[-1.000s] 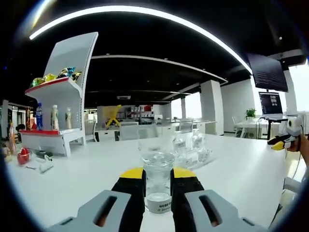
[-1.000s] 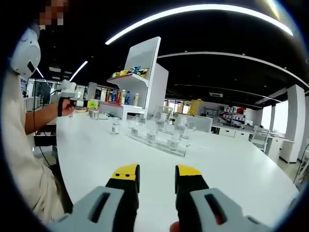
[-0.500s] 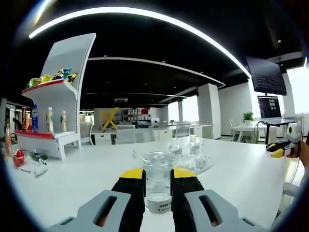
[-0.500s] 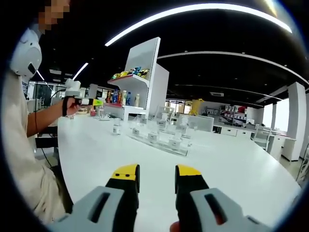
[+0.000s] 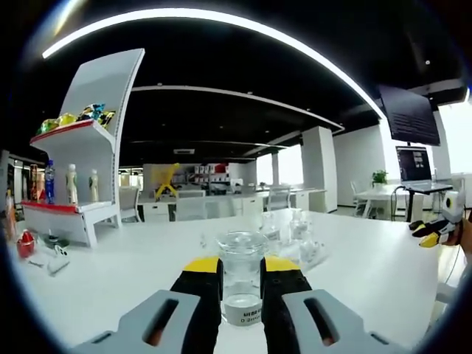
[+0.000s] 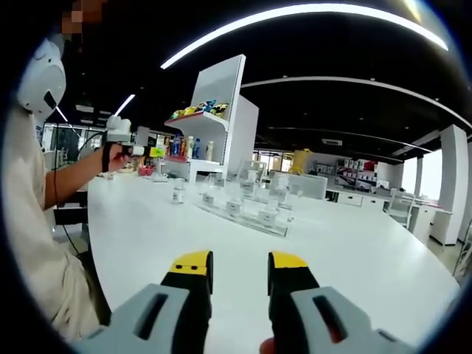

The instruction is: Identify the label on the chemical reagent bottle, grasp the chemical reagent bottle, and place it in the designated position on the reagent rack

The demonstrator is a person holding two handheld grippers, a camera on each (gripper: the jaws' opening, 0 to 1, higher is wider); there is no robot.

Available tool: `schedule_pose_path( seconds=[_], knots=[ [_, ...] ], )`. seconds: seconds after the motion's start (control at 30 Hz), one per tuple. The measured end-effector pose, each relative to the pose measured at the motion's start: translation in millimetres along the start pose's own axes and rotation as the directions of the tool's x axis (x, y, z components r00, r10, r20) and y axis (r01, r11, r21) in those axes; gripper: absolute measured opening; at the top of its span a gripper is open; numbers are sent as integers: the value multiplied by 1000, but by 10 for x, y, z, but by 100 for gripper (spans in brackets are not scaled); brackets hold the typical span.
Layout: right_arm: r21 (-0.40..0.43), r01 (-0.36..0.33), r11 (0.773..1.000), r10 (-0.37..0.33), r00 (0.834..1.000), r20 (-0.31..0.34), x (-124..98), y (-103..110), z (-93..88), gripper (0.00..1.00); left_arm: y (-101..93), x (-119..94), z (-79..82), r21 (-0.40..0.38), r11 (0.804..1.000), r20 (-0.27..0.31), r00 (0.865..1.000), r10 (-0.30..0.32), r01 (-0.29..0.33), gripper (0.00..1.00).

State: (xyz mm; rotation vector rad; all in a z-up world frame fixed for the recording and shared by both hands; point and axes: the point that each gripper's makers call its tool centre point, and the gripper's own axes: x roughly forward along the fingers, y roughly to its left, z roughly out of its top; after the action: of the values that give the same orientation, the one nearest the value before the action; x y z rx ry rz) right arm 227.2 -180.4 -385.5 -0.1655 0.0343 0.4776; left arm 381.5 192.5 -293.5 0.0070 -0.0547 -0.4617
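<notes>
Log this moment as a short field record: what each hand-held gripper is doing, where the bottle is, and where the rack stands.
left hand-held gripper: shut on the clear reagent bottle, held upright above the white table
bottle label: white, at the base, text too small to read
right hand-held gripper: open, holding nothing, above the table
reagent rack: clear, on the table, several small bottles in it
background: white display shelf with drinks and snacks

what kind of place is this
Probably an open-plan office or demo lab: a long white table, a clear reagent rack of small bottles, a white display shelf with drinks, and a wall monitor.
</notes>
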Motion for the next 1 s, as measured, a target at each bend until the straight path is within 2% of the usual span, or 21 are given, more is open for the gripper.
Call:
schedule_pose_path(
  seconds=[0.57, 0.83, 1.0],
  knots=[
    [-9, 4, 1000, -4, 1000, -2, 6, -15, 47, 29, 47, 484, 354, -4, 1000, 27, 999, -19, 20, 19],
    [-1, 3, 1000, -3, 1000, -3, 60, -40, 65, 29, 72, 802, 317, -3, 1000, 10, 1000, -25, 25, 19],
    [-5, -4, 1000, 4, 1000, -2, 87, -24, 80, 29, 67, 888, 313, 5, 1000, 10, 1000, -20, 20, 19]
  ],
)
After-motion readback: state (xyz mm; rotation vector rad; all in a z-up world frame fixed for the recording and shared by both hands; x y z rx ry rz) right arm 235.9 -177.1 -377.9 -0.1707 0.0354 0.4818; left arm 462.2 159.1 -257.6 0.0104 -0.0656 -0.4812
